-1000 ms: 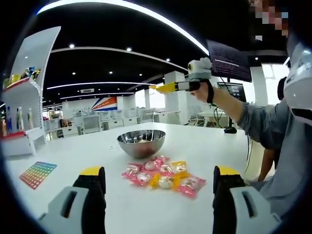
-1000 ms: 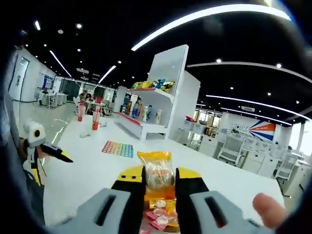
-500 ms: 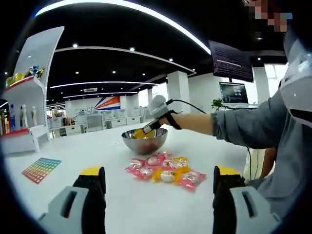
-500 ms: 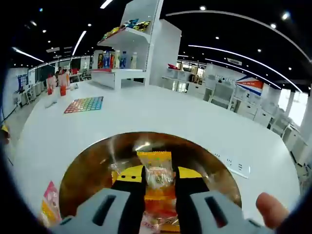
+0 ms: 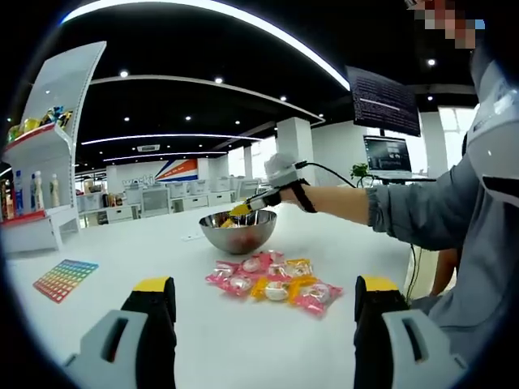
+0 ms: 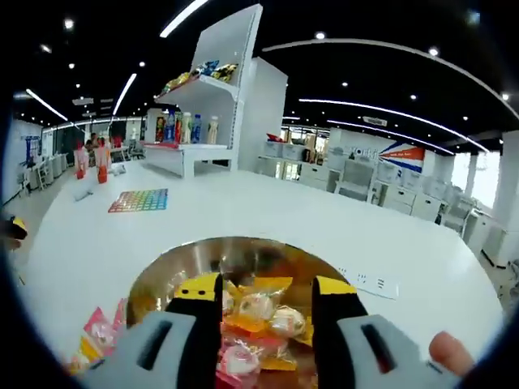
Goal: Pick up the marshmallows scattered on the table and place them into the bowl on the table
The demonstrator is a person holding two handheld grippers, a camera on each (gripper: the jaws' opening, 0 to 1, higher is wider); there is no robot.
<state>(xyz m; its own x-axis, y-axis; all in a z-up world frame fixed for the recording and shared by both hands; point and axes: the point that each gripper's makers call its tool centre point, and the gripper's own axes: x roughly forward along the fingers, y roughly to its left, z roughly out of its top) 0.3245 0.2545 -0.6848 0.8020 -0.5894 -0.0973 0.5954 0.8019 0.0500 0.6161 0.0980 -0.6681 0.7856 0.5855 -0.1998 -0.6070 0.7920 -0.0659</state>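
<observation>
A steel bowl [image 5: 238,230] stands on the white table [image 5: 105,308], with a heap of pink and yellow wrapped marshmallows [image 5: 276,285] lying just in front of it. My left gripper [image 5: 263,296] hangs open low over the near table, short of the heap. In the left gripper view my right gripper [image 5: 243,208], held in a person's hand, hovers over the bowl's rim. In the right gripper view that gripper [image 6: 265,293] is open above the bowl [image 6: 162,275], and wrapped marshmallows [image 6: 261,312] lie inside between the jaws. More marshmallows [image 6: 96,336] lie outside at the lower left.
A rainbow colour card [image 5: 65,277] lies on the table to the left, and a white shelf unit [image 5: 40,186] with bottles and snacks stands behind it. The person's grey sleeve [image 5: 422,215] reaches in from the right. A monitor [image 5: 388,154] sits at the back right.
My right gripper went down from high in the air to the bowl, then opened; the yellow marshmallow packet it held now lies in the bowl. The left gripper stayed put.
</observation>
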